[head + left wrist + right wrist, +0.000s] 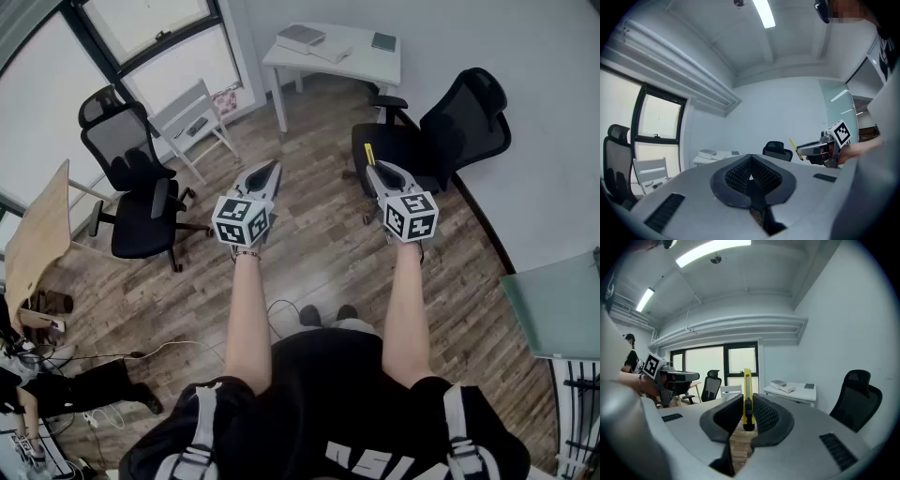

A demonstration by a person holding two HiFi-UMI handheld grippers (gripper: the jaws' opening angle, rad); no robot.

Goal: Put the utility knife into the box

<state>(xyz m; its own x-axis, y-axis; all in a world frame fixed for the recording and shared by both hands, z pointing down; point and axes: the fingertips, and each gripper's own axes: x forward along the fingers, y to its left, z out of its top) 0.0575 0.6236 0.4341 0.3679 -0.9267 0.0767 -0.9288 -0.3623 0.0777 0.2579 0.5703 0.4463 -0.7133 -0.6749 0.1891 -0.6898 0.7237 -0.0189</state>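
Note:
A yellow utility knife (pixel 747 397) stands on edge between the dark ribbed pads of my right gripper (pixel 747 404), which is shut on it; its blade end pokes out past the tips. From the head view the knife is a small yellow sliver (pixel 369 156) at the tip of the right gripper (pixel 374 168). My left gripper (pixel 275 166) is held level beside it over the wooden floor, jaws pressed together with nothing in them (pixel 751 158). A flat grey box (pixel 302 37) lies on the white table (pixel 361 62) ahead, well beyond both grippers.
A black office chair (pixel 448 136) stands just beyond the right gripper, another black chair (pixel 131 187) to the left, with a white folding chair (pixel 192 117) behind it. A wooden desk (pixel 42 239) is at far left, a glass tabletop (pixel 553 305) at right. A person's legs (pixel 75 389) and cables lie lower left.

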